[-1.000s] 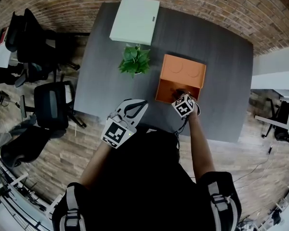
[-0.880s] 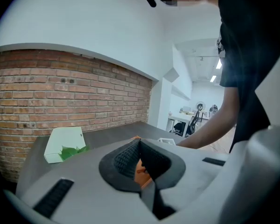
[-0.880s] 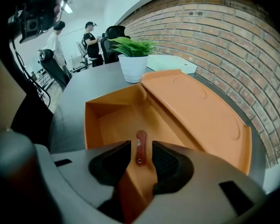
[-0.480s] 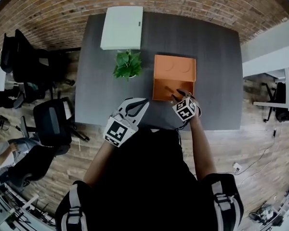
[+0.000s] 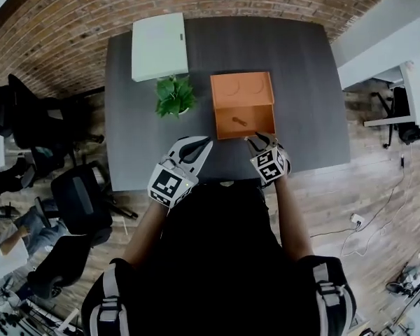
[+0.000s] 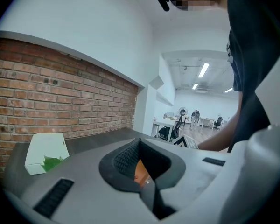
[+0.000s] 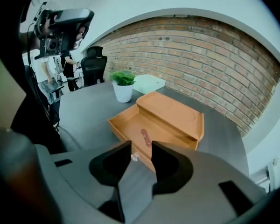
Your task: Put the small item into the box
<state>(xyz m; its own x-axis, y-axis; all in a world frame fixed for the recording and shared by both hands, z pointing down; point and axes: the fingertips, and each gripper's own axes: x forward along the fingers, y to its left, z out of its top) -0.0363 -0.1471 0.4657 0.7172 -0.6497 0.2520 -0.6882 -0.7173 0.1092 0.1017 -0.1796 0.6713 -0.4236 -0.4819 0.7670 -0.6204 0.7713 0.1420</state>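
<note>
The orange box [image 5: 242, 89] lies open on the dark table [image 5: 301, 82], its lid folded back. A small brown item [image 5: 239, 122] rests on the box floor, free of both grippers; it also shows in the right gripper view [image 7: 145, 137]. My right gripper [image 5: 255, 140] hovers just in front of the box's near wall, open, with nothing between its fingers [image 7: 141, 158]. My left gripper [image 5: 204, 142] hangs to the left of the box over the table's front, its tips together and empty [image 6: 140, 146].
A potted plant [image 5: 172, 96] stands left of the box, with a flat white case [image 5: 159, 46] behind it at the table's far left. Office chairs [image 5: 80, 198] stand off the left side. A brick wall runs behind the table.
My right gripper has drawn back from over the box to its near edge. The brown item now lies uncovered in the box. The left gripper has stayed about where it was.
</note>
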